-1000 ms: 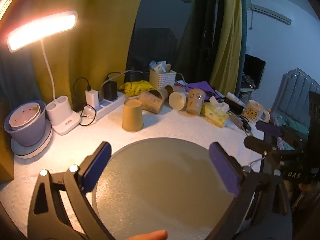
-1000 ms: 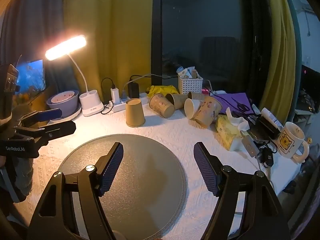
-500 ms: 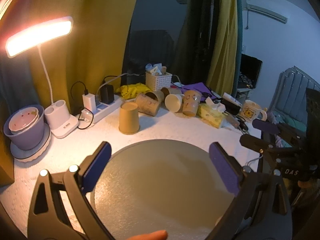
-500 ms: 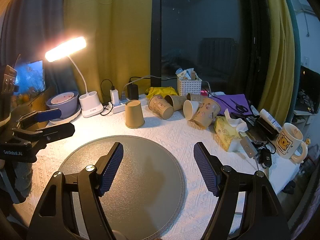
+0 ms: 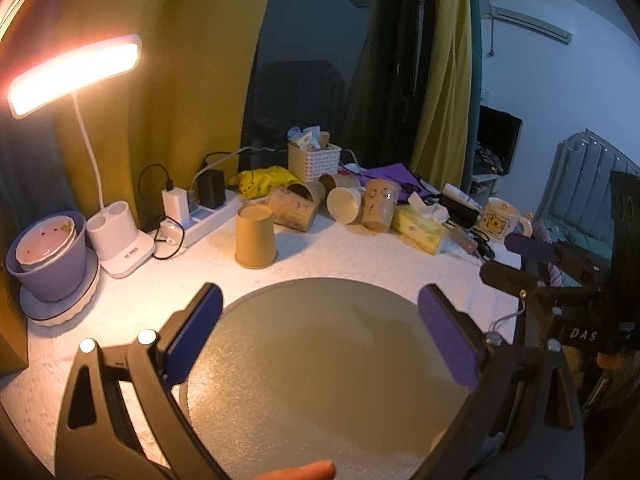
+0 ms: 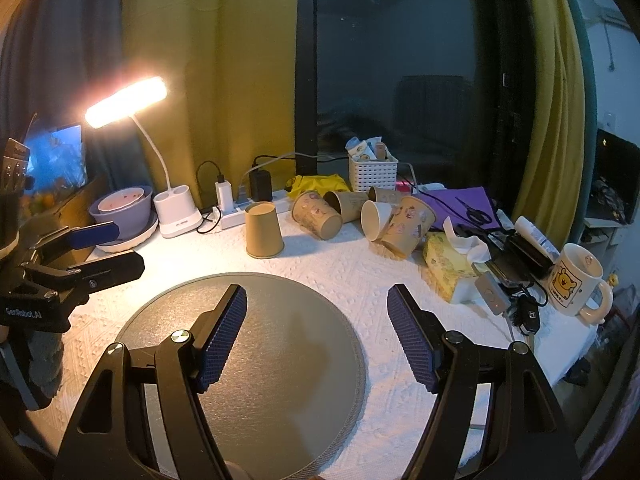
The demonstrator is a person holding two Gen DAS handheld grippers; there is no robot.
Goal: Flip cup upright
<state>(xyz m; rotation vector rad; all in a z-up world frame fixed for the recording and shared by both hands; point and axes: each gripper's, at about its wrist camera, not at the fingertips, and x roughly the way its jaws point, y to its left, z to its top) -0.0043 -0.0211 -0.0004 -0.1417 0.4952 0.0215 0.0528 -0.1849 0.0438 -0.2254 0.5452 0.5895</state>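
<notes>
Nothing done yet: cup [image 6: 263, 230] stood inverted beyond mat [image 6: 280, 344], untouched. Left gripper [image 5: 320, 336] and right gripper [image 6: 316, 336] both gaped, empty. Reach, grasp, flip all remained.

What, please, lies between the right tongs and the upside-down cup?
In the right wrist view, only the round grey mat and white tablecloth separate the right tongs from the upside-down cup.

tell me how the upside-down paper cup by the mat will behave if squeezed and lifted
The upside-down paper cup looks thin-walled, so it probably dents under a hard squeeze. It is likely very light. Standing on its wide rim it seems stable, but its tapered sides might slip from the pads.
</notes>
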